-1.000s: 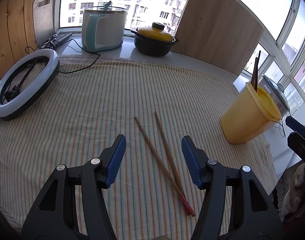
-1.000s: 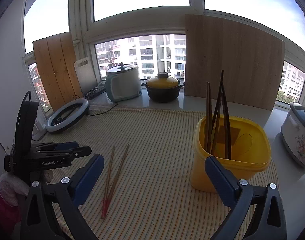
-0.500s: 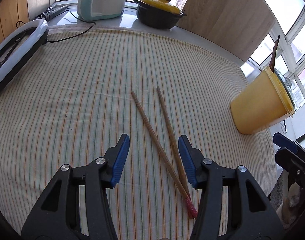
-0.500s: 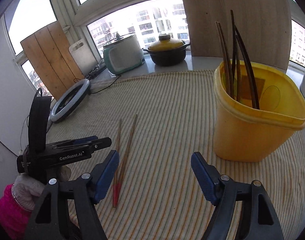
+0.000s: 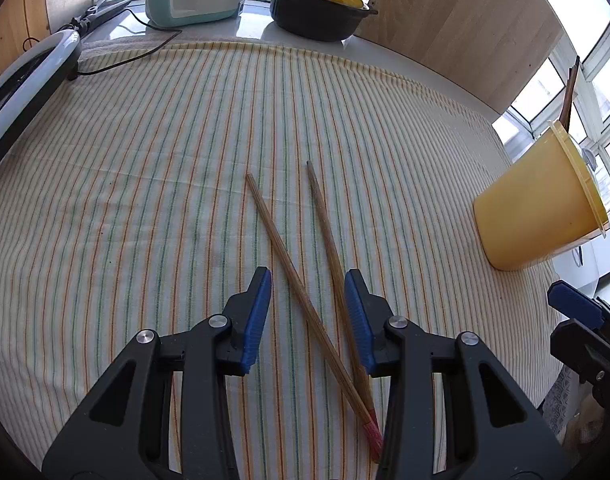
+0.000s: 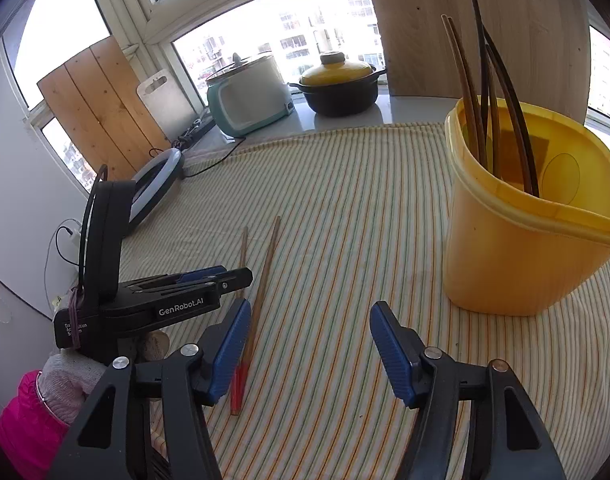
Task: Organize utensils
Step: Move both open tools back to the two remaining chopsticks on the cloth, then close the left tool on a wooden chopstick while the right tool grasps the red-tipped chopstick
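Two wooden chopsticks with red ends (image 5: 301, 256) lie crossed on the striped cloth; they also show in the right wrist view (image 6: 261, 280). My left gripper (image 5: 308, 288) is open and low over them, its fingers on either side of both sticks, not closed on them. A yellow bucket (image 6: 517, 240) holds several dark chopsticks (image 6: 489, 92) upright; it also shows at the right in the left wrist view (image 5: 541, 204). My right gripper (image 6: 311, 320) is open and empty, to the left of the bucket and just right of the chopsticks.
A ring light (image 5: 21, 80) lies at the far left of the cloth. A teal rice cooker (image 6: 249, 96) and a black pot with a yellow lid (image 6: 341, 84) stand on the sill at the back. Wooden boards (image 6: 477, 28) lean against the windows.
My left gripper has come forward and down over the two chopsticks and narrowed its opening. My right gripper has dropped lower and closer to the cloth and bucket.
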